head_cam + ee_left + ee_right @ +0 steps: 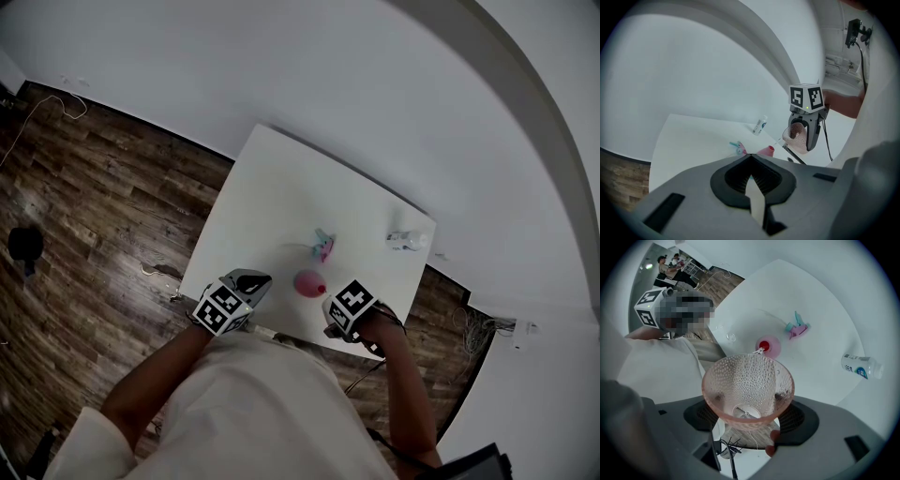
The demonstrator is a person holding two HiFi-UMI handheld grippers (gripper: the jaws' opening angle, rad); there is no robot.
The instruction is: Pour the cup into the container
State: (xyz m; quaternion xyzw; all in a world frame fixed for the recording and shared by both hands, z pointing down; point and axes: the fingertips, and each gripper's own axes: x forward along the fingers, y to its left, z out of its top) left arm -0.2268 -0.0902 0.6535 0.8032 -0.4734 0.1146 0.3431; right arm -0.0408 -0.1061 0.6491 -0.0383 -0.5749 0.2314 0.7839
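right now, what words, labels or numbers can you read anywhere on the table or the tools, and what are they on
No text here can be quoted.
Bottle: blue print on its white label, too blurred to read.
Marker cubes: black and white square patterns only, no letters.
Cup and pink container: no print shows.

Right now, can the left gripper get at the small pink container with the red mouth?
Probably yes: only bare white table lies between the left gripper and the pink container, and the right gripper with its dimpled pink plastic cup is on the far side. The left gripper is shut, though.
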